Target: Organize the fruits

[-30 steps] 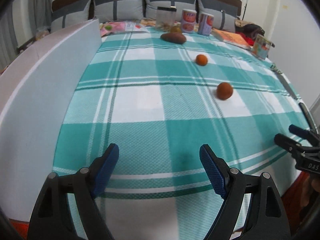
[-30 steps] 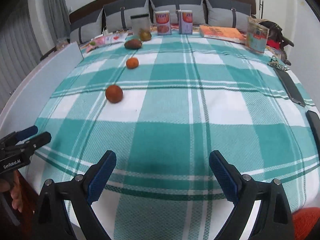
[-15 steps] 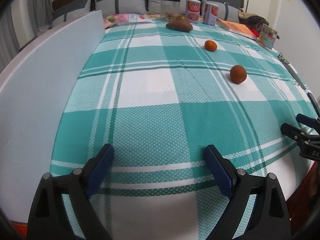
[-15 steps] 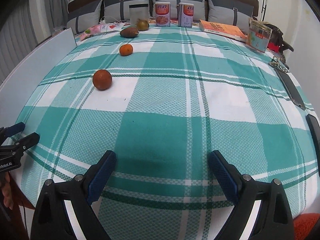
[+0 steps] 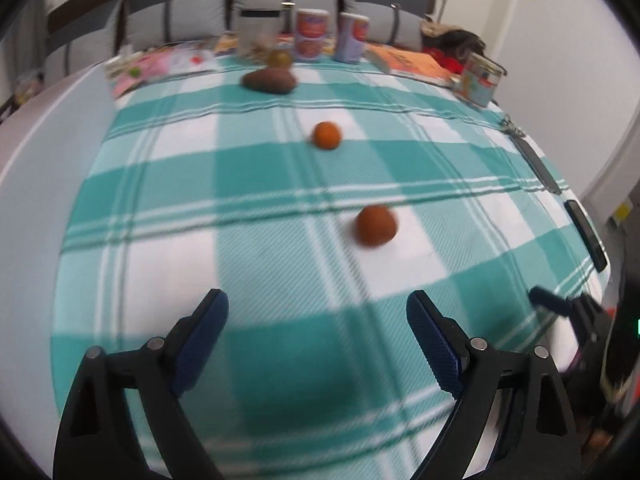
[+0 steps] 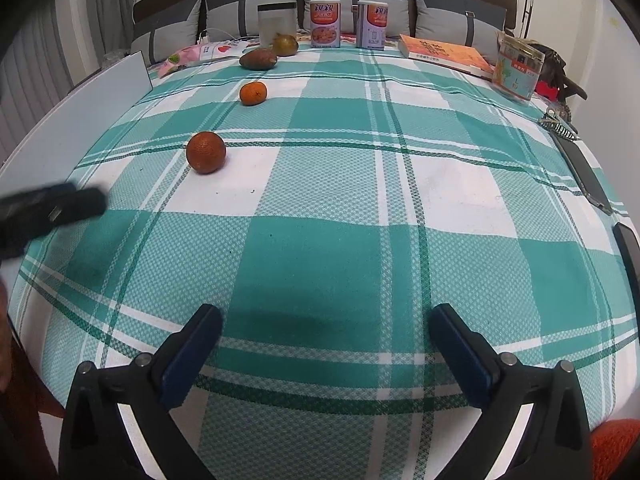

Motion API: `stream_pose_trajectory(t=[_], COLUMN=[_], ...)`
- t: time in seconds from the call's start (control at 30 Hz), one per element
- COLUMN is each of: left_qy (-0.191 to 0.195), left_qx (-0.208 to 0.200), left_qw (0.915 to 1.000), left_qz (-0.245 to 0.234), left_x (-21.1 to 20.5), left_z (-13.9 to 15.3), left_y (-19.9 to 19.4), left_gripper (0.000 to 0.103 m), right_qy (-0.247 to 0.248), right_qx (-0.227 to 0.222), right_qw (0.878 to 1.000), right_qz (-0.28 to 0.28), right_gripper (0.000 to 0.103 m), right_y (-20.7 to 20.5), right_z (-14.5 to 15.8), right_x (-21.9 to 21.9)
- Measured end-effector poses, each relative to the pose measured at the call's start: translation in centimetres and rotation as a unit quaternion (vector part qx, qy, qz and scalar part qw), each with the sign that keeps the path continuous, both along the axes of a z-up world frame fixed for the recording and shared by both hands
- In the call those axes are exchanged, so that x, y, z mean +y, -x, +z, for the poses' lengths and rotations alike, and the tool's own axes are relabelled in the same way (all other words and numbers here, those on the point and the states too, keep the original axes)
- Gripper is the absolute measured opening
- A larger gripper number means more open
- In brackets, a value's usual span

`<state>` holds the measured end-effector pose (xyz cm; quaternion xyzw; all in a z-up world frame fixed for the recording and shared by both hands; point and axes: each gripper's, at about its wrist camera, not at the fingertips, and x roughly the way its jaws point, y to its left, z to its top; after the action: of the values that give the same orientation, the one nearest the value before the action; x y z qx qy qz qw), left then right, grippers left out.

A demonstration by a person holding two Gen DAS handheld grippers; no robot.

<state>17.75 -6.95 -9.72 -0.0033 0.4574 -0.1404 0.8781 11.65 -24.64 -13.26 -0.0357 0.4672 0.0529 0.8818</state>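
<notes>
Both claws hover empty over the near edge of the table. The left claw (image 5: 316, 340) is spread, nothing between its pads; the right claw (image 6: 326, 344) has just been opening and stands at its widest, also with nothing in it.

The likely step is a reach for the nearest orange (image 6: 205, 152), left of centre in the right view. It is round and would roll, so the pads should come down on either side at its widest part and close gently.

Further up sit a smaller orange (image 6: 253, 93), a brown fruit (image 6: 258, 59) and a greenish one (image 6: 285, 44), just before a clear jar (image 6: 277, 24).

The checked cloth (image 6: 320, 256) lies flat; cans, a book and grey cushions line the back.
</notes>
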Motion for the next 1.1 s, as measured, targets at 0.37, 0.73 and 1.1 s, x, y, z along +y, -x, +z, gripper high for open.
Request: stream_pose_trajectory(t=[0.37, 0.73, 1.1], left_qy=[-0.004, -0.029, -0.061], left_qx=[0.004, -0.014, -0.026], left_qw=[0.9999, 0.9972, 0.9914], left_qz=[-0.012, 0.068, 0.113], left_x=[-4.5, 5.8, 8.4], left_z=[-2.2, -0.9, -3.9], left_y=[-4.2, -3.1, -1.7], left_gripper=[0.030, 0.030, 0.087], right_qy=[-0.002, -0.001, -0.052], right_qx=[0.002, 0.001, 0.010], right_qw=[1.000, 1.000, 0.998], right_qz=[0.010, 0.006, 0.024], right_gripper=[0.103, 0.103, 0.103], right_y=[-0.1, -0.1, -2.8], right_z=[0.0, -0.1, 3.0], right_x=[-0.1, -0.1, -1.4])
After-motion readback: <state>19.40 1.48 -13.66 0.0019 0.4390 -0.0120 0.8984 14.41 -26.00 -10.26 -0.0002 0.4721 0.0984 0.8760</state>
